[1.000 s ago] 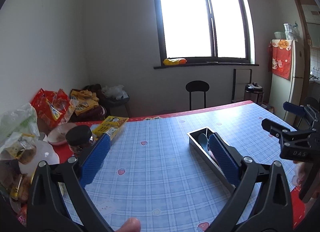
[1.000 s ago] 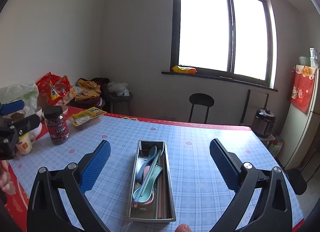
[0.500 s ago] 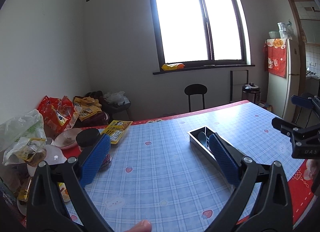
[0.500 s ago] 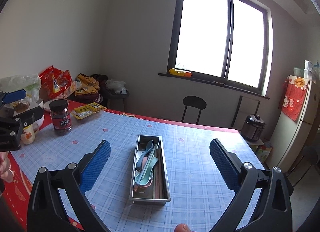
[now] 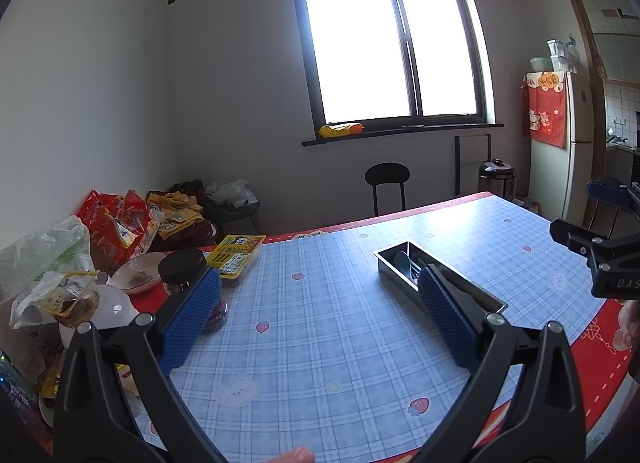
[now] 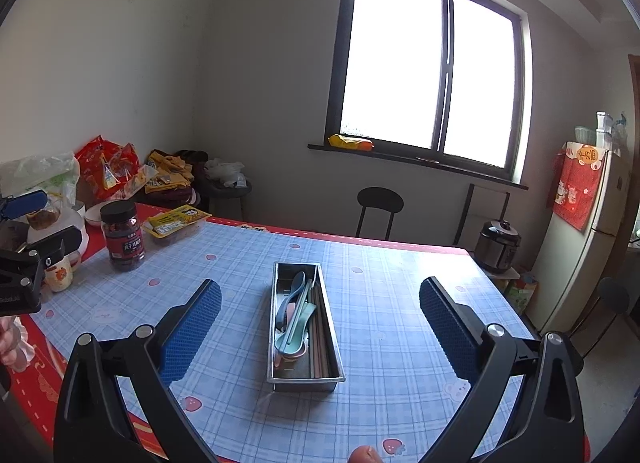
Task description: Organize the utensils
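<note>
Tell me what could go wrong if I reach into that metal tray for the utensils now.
1. The spoons and chopsticks lie tangled in the narrow metal tray; the wide-open right gripper may snag several or knock a wall.
2. The tray sits loose on the tablecloth, so a push could slide it.
3. The left gripper, also open, hangs near the jar and could tip it.

Left tool (image 5: 320,315) and right tool (image 6: 320,315): black triangular arms, each carrying a blue honeycomb-textured pad (image 6: 191,331) and silver screw heads (image 6: 495,329). White lettering "DAS" marks the right tool's black body seen from the left wrist view.
</note>
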Demonstrator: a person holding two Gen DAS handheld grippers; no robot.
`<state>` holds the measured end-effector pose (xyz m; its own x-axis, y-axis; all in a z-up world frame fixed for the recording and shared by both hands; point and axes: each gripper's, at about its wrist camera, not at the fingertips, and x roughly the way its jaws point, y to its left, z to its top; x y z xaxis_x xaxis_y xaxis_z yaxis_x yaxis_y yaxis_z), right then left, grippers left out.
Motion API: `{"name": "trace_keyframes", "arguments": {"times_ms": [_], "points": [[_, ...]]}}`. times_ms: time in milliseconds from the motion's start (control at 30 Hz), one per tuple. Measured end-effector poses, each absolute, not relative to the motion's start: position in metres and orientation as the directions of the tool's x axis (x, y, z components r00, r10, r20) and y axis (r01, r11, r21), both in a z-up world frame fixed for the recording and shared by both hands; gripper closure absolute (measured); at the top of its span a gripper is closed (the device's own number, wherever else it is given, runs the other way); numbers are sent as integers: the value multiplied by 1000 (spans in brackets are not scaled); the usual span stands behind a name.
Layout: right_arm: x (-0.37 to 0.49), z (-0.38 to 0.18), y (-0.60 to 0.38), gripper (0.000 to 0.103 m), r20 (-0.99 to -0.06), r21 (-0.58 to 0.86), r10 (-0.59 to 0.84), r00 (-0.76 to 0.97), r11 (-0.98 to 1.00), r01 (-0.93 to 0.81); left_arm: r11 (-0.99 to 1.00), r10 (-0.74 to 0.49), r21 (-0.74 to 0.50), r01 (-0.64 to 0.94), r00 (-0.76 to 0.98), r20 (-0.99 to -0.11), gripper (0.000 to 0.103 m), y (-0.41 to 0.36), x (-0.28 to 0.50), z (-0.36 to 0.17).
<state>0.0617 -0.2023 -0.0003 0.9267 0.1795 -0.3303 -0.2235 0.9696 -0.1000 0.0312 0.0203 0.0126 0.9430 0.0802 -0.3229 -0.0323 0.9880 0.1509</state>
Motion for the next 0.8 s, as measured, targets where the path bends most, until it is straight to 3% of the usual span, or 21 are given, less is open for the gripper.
{"name": "trace_keyframes", "arguments": {"times_ms": [800], "points": [[68, -7, -222, 6, -341, -89, 121, 932, 983, -160, 985, 66, 170, -9, 941, -331, 6, 12, 37, 9]]}}
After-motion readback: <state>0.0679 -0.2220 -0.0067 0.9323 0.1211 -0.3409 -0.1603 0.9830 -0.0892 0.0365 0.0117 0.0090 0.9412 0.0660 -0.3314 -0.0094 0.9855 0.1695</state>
